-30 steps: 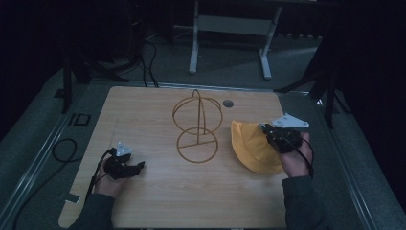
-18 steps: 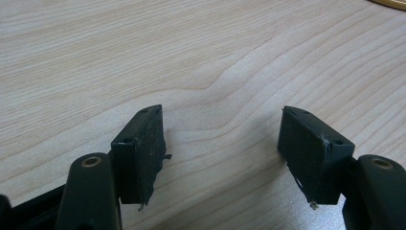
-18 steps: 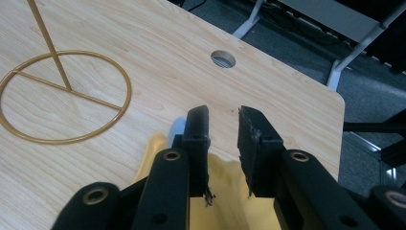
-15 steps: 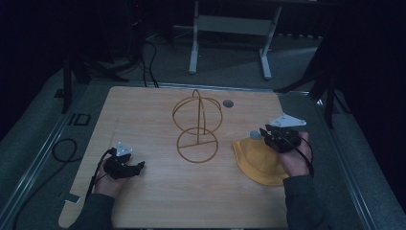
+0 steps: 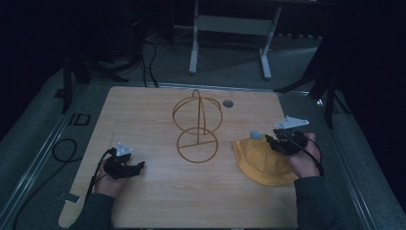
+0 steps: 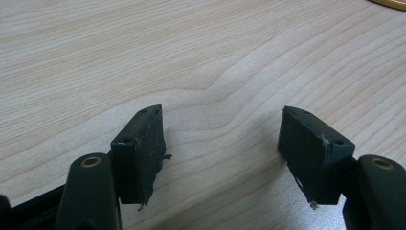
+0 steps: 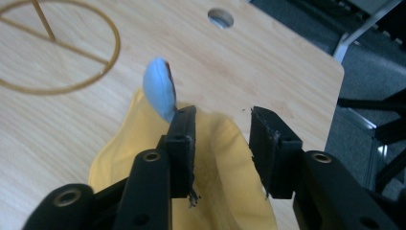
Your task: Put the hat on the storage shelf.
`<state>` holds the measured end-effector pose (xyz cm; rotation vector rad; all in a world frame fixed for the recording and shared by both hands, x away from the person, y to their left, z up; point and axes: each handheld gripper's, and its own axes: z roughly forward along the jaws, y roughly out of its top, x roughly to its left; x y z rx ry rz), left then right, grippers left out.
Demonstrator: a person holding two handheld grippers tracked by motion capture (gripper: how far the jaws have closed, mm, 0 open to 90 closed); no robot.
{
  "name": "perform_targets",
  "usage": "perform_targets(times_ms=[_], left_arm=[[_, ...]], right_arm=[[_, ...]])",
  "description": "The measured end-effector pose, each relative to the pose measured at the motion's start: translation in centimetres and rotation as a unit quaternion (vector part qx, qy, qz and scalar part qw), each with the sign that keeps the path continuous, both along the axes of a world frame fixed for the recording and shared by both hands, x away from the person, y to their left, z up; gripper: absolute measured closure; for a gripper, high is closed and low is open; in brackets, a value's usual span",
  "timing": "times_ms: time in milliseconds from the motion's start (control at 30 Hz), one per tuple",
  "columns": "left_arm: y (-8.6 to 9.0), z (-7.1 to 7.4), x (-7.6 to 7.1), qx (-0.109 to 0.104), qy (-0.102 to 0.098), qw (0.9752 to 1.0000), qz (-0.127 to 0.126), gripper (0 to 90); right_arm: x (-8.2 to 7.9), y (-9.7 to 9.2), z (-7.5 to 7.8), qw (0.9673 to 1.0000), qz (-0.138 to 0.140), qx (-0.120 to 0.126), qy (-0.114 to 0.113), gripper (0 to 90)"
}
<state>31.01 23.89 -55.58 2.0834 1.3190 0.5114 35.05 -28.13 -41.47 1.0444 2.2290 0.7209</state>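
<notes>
- One yellow hat (image 5: 262, 161), soft cloth, lying slumped on the right part of the table (image 5: 153, 206), just right of the wire stand's base ring. It bears one pale blue tag (image 7: 160, 95) at its near-centre edge, standing up from the fabric.
- Handling, as judged: light and limp, no stiffness to speak of; it will fold and sag when lifted and is unlikely to slip from rubbery pads. Not fragile. Best taken by a pinch of the rim or a raised fold, as the flat crown offers little to bite on.
- One right gripper (image 7: 222, 122), poised over the hat's far right edge. Its jaws have just been opening; they stand parted with yellow cloth showing in the gap below them, the pads not pressing on it. The left pad sits just beside the blue tag.
- One left gripper (image 6: 222, 143), resting low at the near left of the table, well apart from the hat. Jaws spread wide, nothing between them but bare wood.
- One wire stand (image 5: 197, 127), gold-coloured: upright hoops on a flat ring base, mid-table, unladen.
- One round hole (image 5: 228, 103) in the tabletop, beyond the stand.
- Two hands, one per gripper; two trailing cables.
</notes>
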Motion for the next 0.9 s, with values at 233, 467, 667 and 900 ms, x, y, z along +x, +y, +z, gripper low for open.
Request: perform_targets(times_ms=[233, 467, 667, 900], left_arm=[[0.0, 0.0, 0.0, 0.0, 0.0, 1.0, 0.0, 33.3], [0.0, 0.0, 0.0, 0.0, 0.0, 1.0, 0.0, 33.2], [0.0, 0.0, 0.0, 0.0, 0.0, 1.0, 0.0, 33.2], [0.0, 0.0, 0.0, -0.001, 0.0, 1.0, 0.001, 33.2]], right_arm=[[0.3, -1.0, 0.4, 0.9996, -0.002, -0.017, 0.024, 53.1], [0.4, -1.5, 0.5, 0.9986, 0.004, -0.018, 0.05, 49.3], [0.0, -1.6, 1.1, 0.998, 0.014, -0.014, 0.06, 47.7], [-0.1, -1.3, 0.8, 0.9936, 0.036, -0.045, 0.097, 43.9]])
